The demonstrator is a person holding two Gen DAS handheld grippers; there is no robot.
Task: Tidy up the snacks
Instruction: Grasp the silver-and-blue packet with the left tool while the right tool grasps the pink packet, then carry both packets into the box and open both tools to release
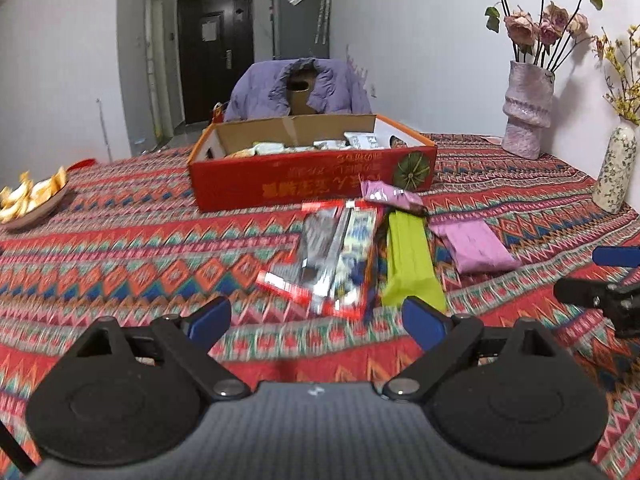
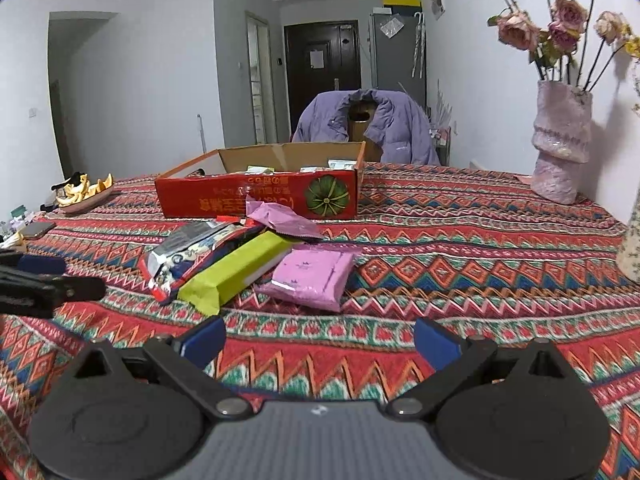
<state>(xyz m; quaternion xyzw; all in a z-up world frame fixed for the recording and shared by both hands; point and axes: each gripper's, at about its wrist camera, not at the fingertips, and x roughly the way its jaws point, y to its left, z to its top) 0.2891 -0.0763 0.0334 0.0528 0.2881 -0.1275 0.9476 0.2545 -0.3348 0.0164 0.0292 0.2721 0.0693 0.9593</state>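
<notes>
Both tongs spread wide, empty: left gripper (image 1: 316,322), right gripper (image 2: 318,342). Mid-frame: glossy lime-green bar pack (image 2: 236,270), crinkly pink pouch (image 2: 312,276), foil bag (image 1: 332,256), print possibly motion-blurred.

In the left wrist view, the red-edged snack packet (image 1: 332,256) at centre frame is smeared by motion blur, its print unreadable. The right gripper (image 1: 612,280) is cut off by the right edge. The red box (image 2: 260,196) wall hides most packets inside, upper centre.

A patterned tablecloth (image 2: 460,248) carries a red box (image 2: 260,196); loose snack packets (image 2: 240,268); a pink vase (image 2: 560,152); a peel dish (image 2: 86,198).
</notes>
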